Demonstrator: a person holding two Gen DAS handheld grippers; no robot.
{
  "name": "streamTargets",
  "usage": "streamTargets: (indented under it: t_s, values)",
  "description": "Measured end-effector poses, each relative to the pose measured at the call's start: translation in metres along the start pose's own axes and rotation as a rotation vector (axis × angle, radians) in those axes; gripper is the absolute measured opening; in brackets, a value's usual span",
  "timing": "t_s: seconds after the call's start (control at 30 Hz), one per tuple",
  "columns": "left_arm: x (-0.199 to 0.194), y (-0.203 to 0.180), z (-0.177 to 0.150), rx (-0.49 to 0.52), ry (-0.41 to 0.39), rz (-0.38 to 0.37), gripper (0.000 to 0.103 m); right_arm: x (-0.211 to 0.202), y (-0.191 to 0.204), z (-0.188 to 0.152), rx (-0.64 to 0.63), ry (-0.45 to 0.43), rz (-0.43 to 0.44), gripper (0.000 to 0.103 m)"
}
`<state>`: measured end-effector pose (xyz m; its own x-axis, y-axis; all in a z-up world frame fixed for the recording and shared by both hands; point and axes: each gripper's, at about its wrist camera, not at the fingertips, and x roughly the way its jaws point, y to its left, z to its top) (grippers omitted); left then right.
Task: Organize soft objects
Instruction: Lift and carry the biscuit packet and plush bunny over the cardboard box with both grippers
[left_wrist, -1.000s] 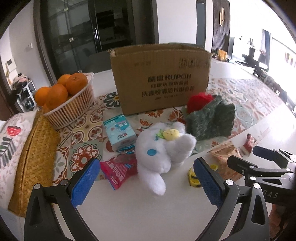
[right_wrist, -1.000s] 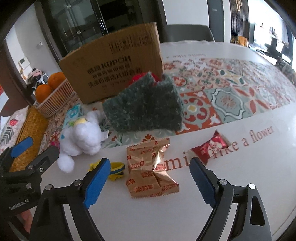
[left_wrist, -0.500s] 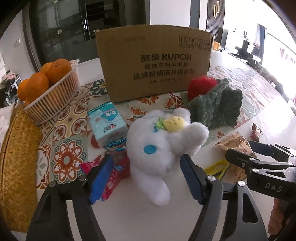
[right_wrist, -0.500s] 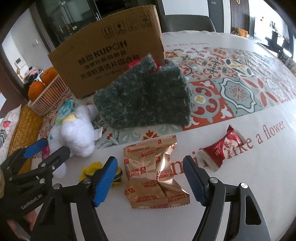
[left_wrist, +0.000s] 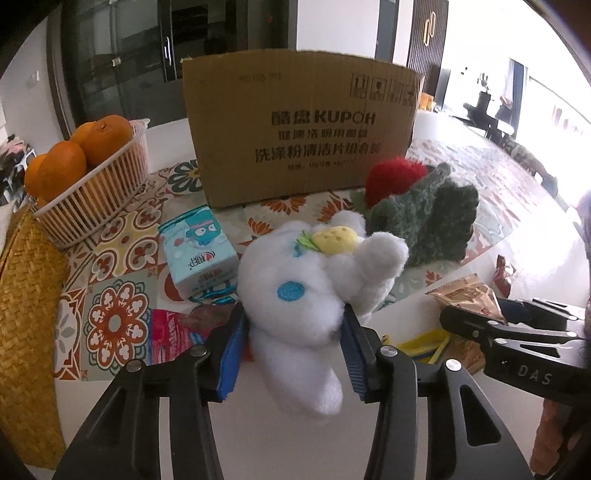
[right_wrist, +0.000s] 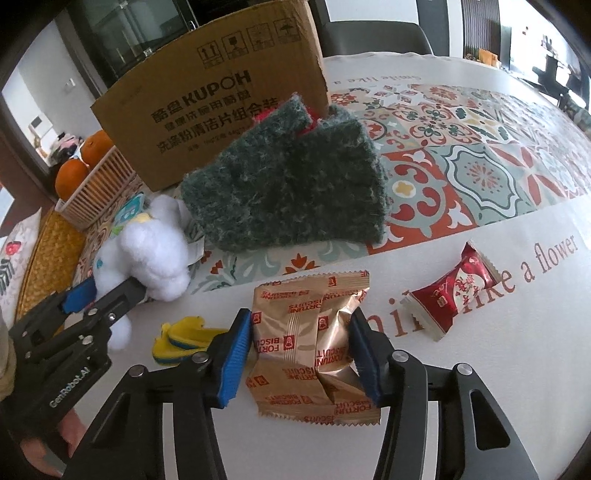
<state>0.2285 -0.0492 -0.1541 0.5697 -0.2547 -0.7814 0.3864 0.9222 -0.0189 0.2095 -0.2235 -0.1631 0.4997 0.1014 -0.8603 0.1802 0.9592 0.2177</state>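
Plush rabbit (left_wrist: 314, 291) is soft and light, so we squeeze its body with the left gripper (left_wrist: 291, 350), whose jaws have just closed on it. Our right gripper (right_wrist: 301, 354) has been closing around the crinkly, slippery biscuit packets (right_wrist: 314, 339), pads touching the foil.

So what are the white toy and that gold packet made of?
The white toy looks like soft plush: fluffy pile that bulges between the left gripper pads. The gold packet seems thin metallic foil or plastic film: shiny, creased, with crimped ends.

Bright daylight from windows (left_wrist: 546, 99) at far right, blown out to glare there. Soft shadows on counter (right_wrist: 517, 314). Strong fisheye bending, dark corners. Box print (left_wrist: 317, 147) slightly blurred, perhaps motion.
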Motion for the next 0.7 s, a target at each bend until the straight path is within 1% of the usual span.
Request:
streamTargets:
  t_s: [0.17,0.4,0.7]
  values:
    - [-0.011,-0.003,-0.002,-0.016,-0.025,0.000,0.046,-0.004,-0.003,0.001,-0.001,-0.015,0.007,0.051]
    - [-0.033,-0.010,-0.004,-0.007,-0.087,0.034,0.046,-0.028,0.002,0.004,-0.055,-0.106,-0.024,0.051]
    - [-0.058,-0.011,0.003,-0.004,-0.172,0.052,0.046,-0.058,0.012,0.006,-0.085,-0.182,0.005,0.050]
